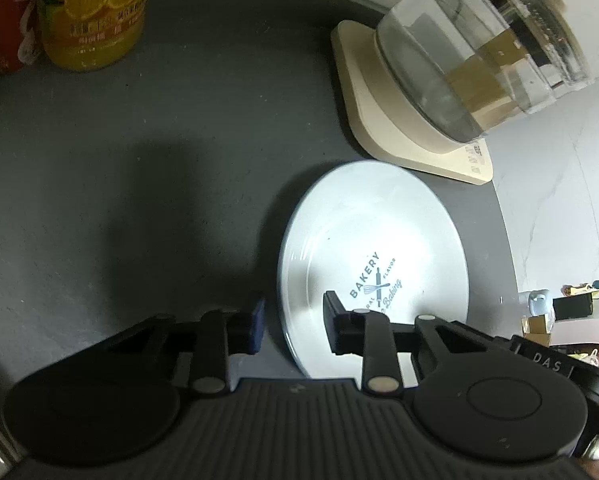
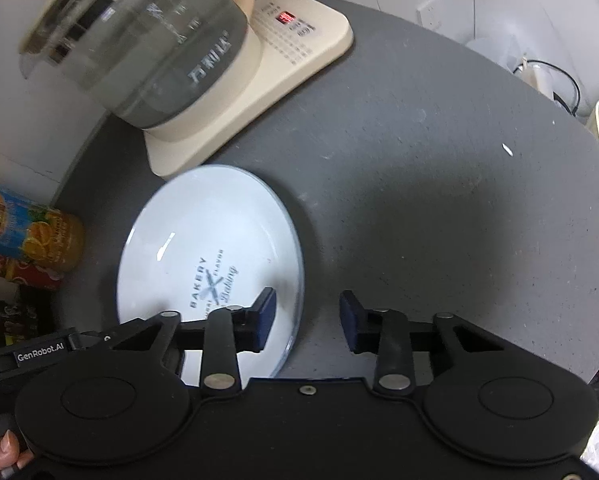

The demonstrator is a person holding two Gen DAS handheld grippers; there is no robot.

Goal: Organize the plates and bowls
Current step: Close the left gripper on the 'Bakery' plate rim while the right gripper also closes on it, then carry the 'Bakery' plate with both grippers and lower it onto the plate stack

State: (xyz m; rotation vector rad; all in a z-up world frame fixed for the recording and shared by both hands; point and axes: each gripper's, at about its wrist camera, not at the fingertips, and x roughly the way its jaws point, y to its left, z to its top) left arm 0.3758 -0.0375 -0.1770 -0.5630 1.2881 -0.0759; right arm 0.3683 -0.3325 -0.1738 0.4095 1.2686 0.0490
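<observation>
One white plate (image 1: 373,240) is laid flat on the dark counter (image 1: 139,160), just beside one glass kettle (image 1: 479,52); two cans (image 1: 91,12) are stood well apart. Left gripper (image 1: 293,326) and right gripper (image 2: 307,320) are held spread, each straddling the plate rim, nothing grasped.

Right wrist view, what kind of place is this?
Probably a home or office kitchen counter: a glass electric kettle on its cream base, a white "Bakery" plate on the dark grey countertop, and drink cans by the wall.

white plate (image 1: 373,236), grey countertop (image 1: 159,140), cream kettle base (image 2: 299,44)
</observation>
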